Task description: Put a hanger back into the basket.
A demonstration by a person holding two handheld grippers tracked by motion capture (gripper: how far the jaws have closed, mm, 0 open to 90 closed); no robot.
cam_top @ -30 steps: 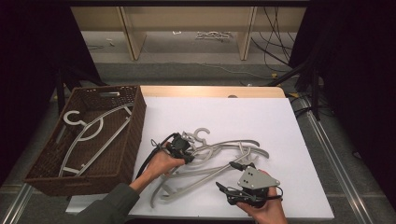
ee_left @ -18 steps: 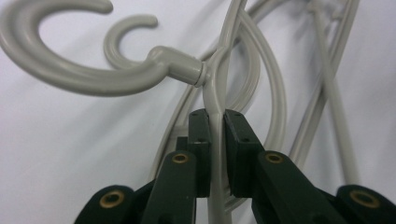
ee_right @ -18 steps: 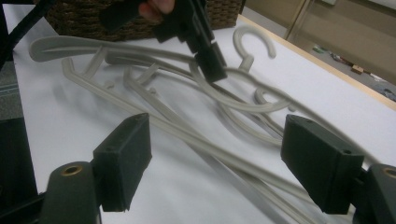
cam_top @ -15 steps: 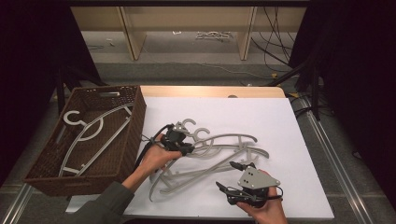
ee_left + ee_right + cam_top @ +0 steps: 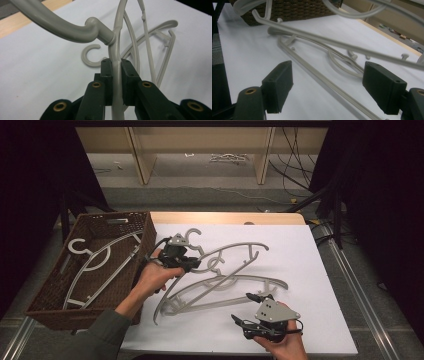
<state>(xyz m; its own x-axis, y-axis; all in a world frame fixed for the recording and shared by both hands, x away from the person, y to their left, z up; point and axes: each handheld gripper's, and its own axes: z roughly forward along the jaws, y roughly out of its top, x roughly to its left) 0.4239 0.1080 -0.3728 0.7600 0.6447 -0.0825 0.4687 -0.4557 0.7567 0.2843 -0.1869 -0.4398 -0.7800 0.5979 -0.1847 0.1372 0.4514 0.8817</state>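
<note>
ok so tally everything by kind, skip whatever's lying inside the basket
grey hangers: 2, the held hanger and the lying hanger
brown wicker basket: 1
grippers: 2, the left gripper shut on the held hanger, the right gripper open
total: 5

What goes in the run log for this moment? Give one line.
left gripper: shut on raised hanger near its hook | right gripper: open, holds nothing | second hanger: on white board | basket: holds another hanger
</note>
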